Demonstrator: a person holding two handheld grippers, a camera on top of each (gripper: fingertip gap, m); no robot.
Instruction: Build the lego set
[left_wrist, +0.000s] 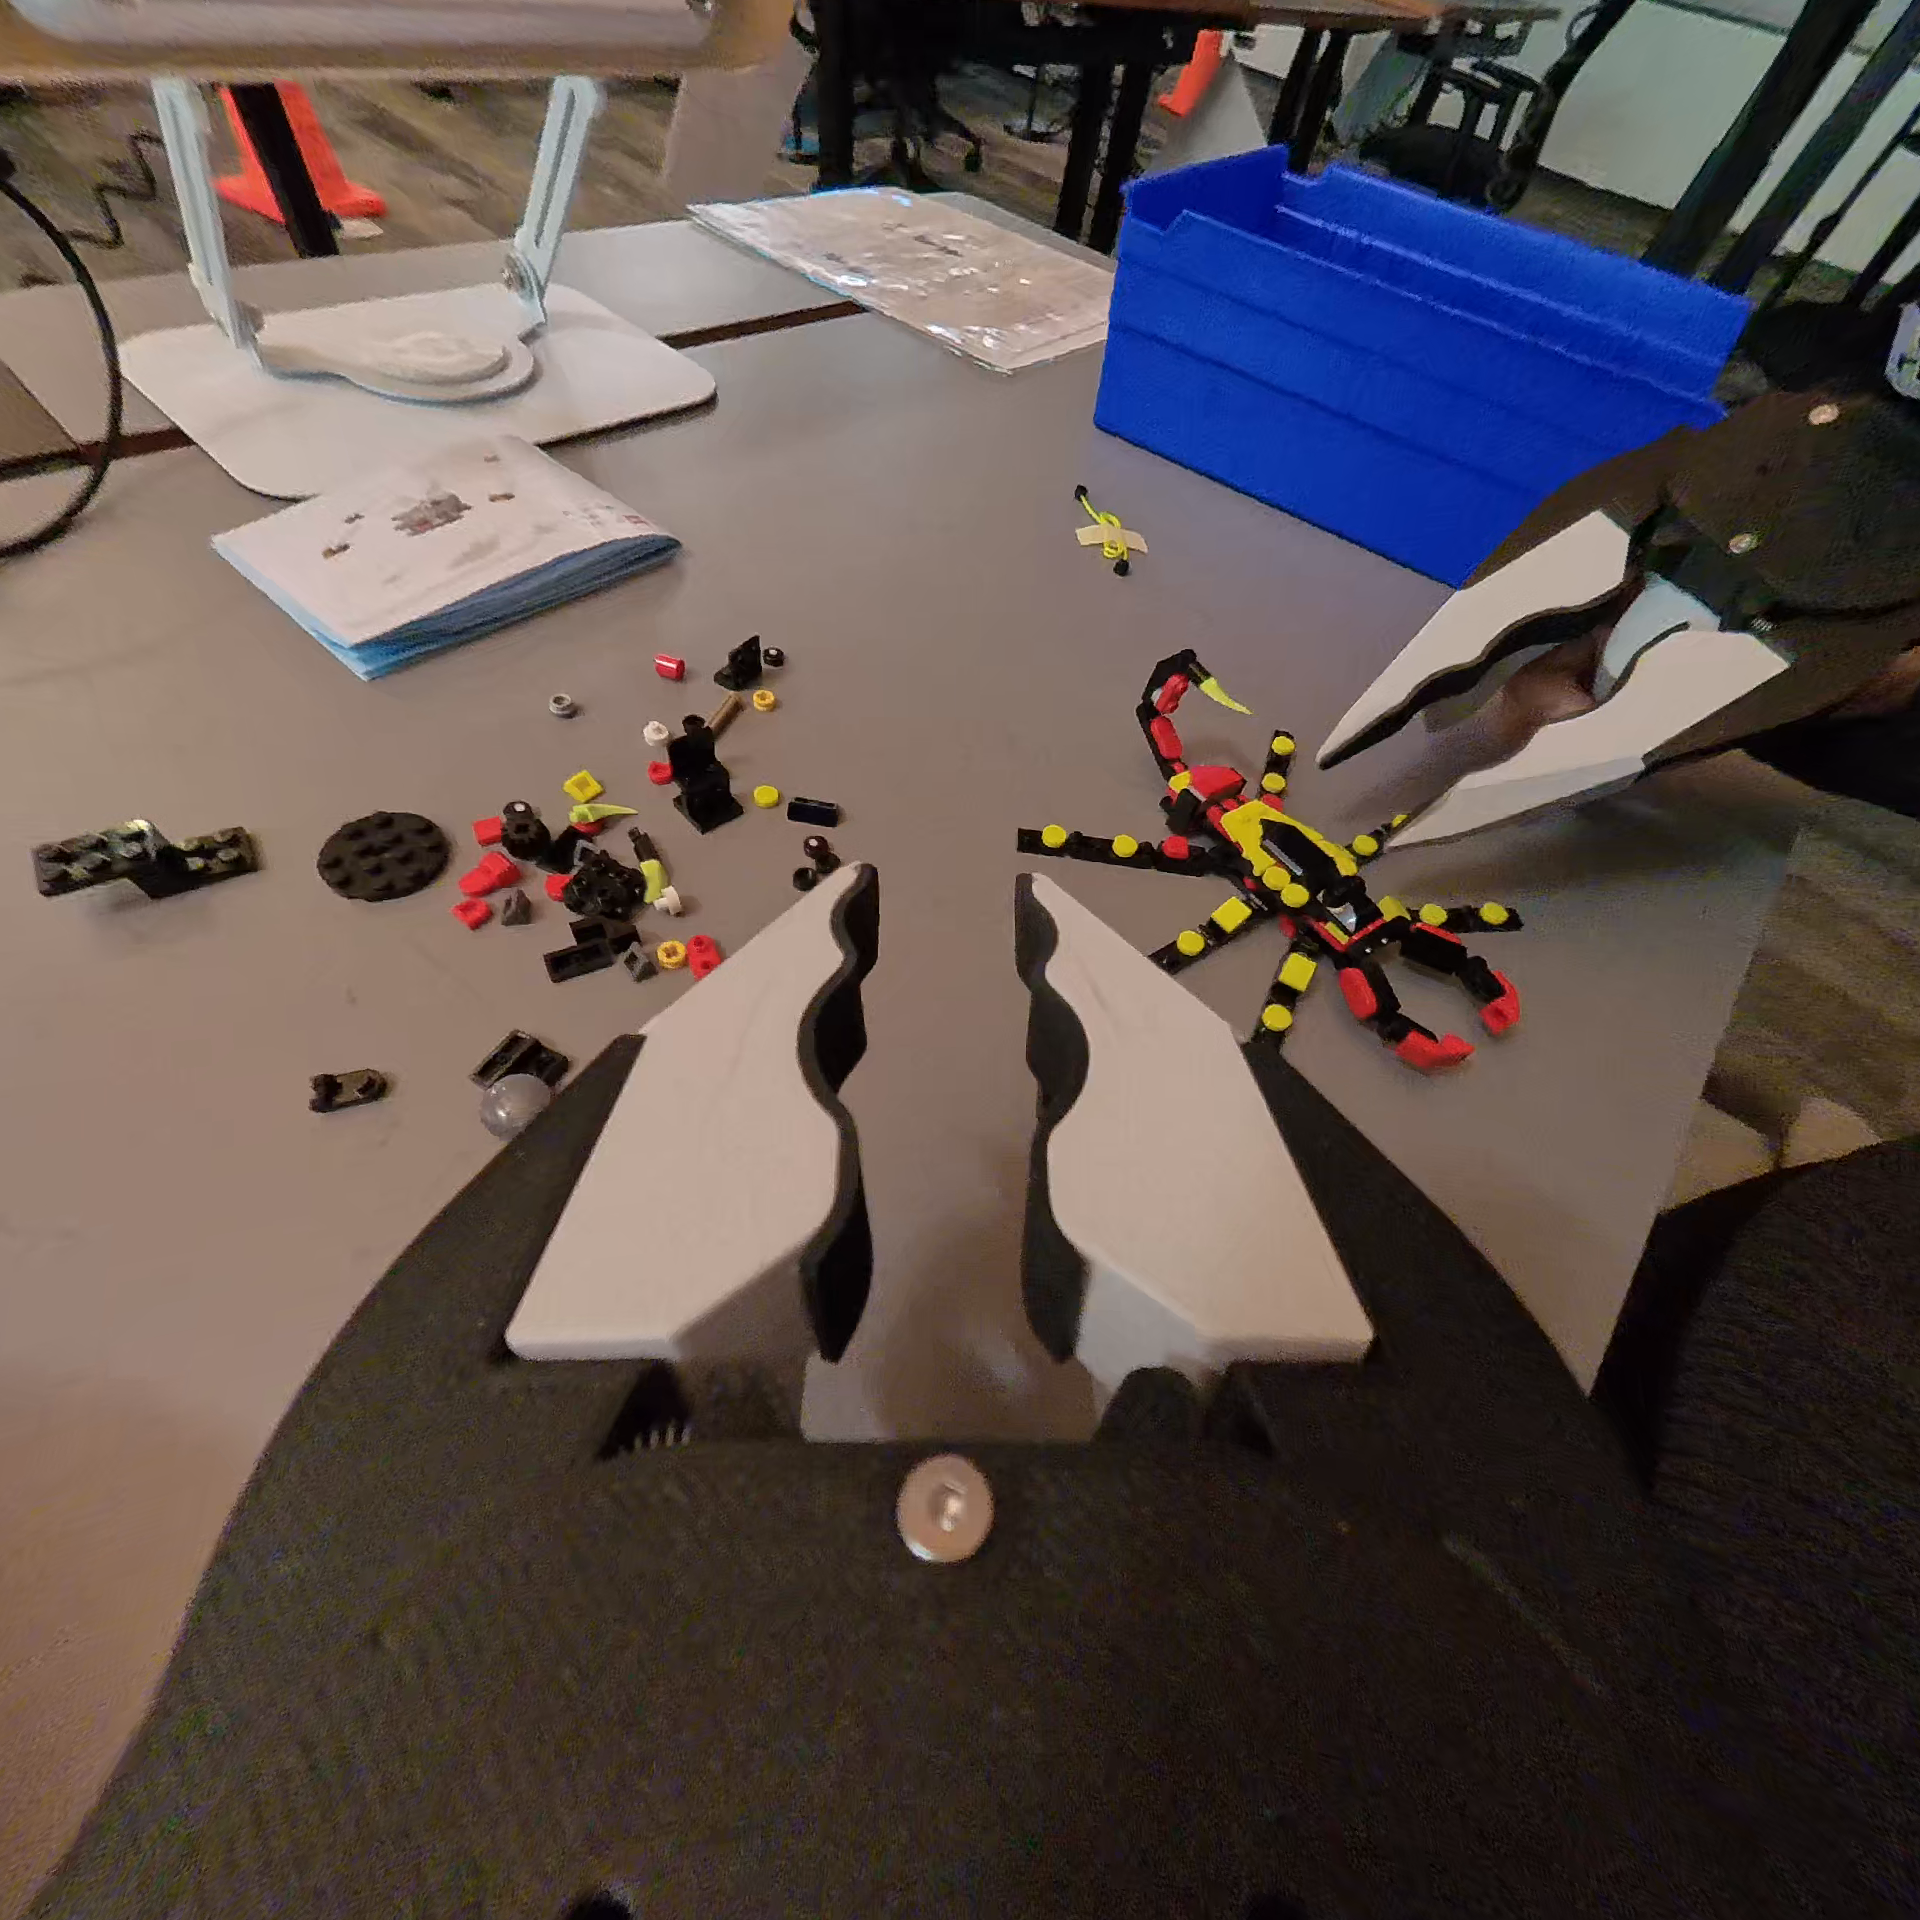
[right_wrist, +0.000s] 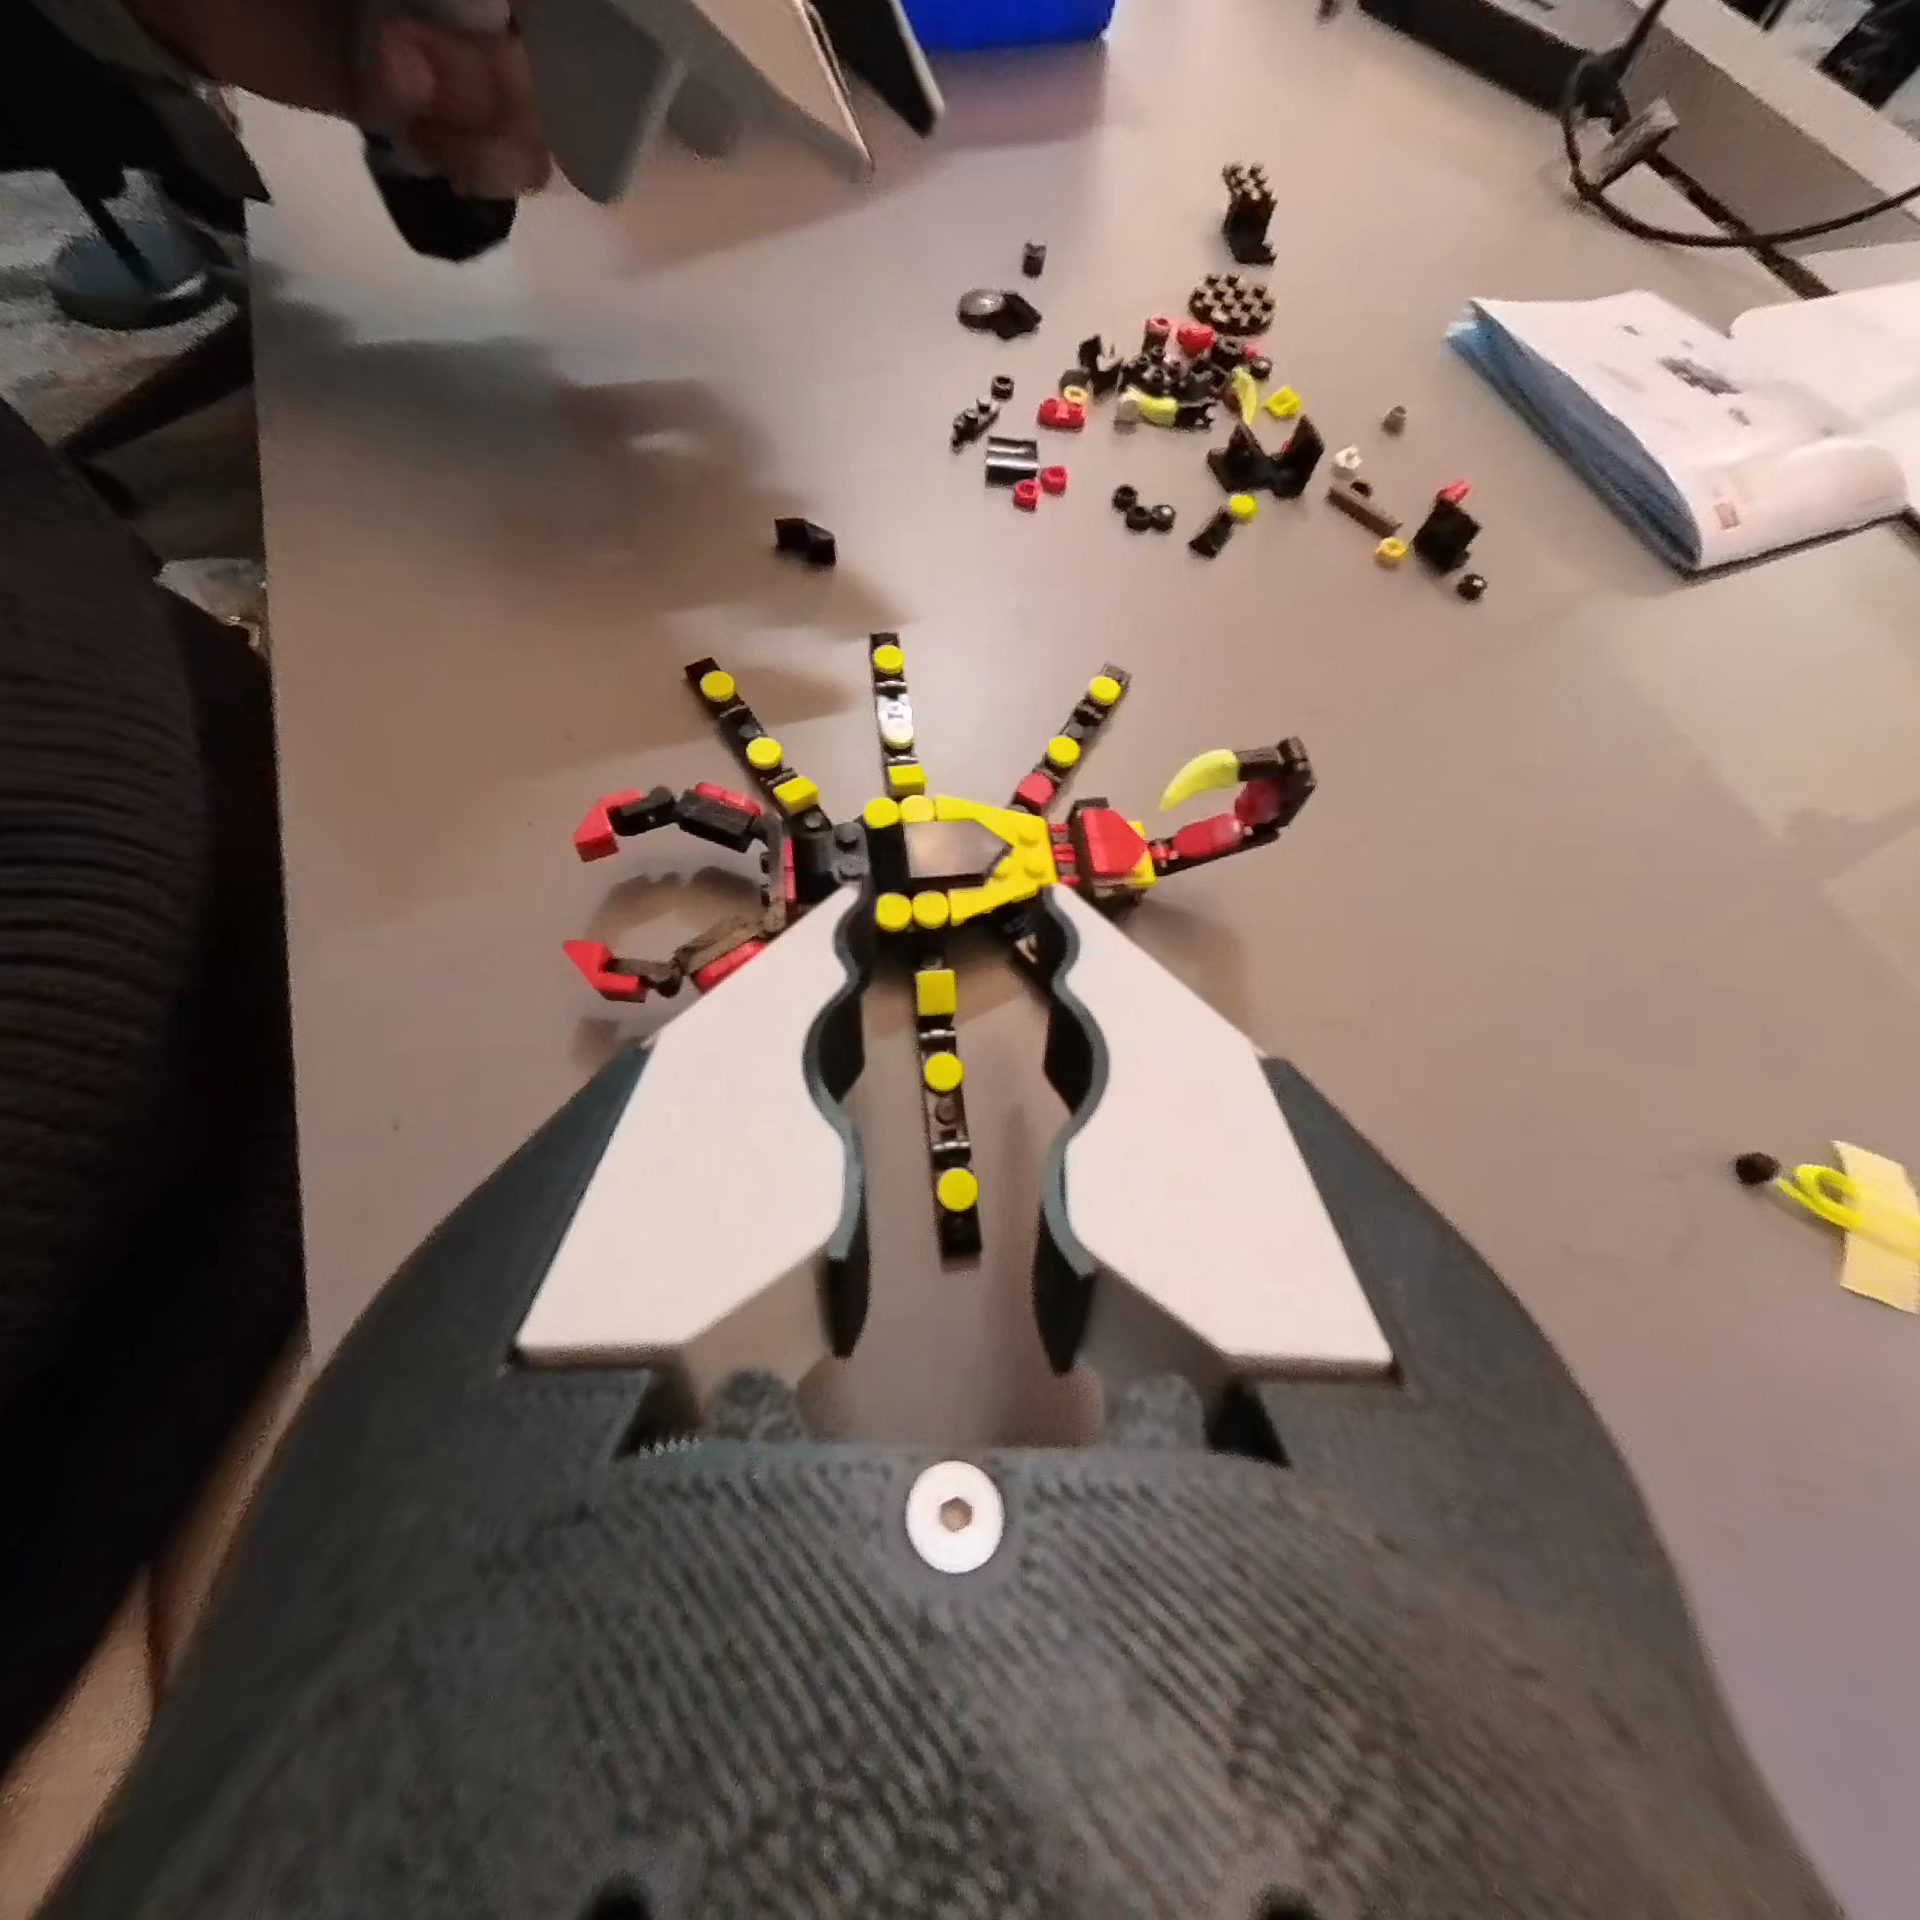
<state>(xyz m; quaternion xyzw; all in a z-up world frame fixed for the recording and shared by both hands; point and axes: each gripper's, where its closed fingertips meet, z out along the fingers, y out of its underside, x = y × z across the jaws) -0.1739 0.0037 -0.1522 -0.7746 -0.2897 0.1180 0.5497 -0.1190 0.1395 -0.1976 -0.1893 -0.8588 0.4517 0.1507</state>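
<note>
Black-red-yellow brick scorpion (right_wrist: 940, 852), legs splayed

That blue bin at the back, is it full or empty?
Cannot tell: the blue bin stands upright, open-topped, but only its upper inner wall shows, not its floor.

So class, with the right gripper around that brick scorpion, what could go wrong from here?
1. The right gripper straddles the scorpion over a thin leg; closing may snap the leg off.
2. The curled tail and claws look fragile if lifted.
3. The left gripper could scatter the loose bricks.
</note>
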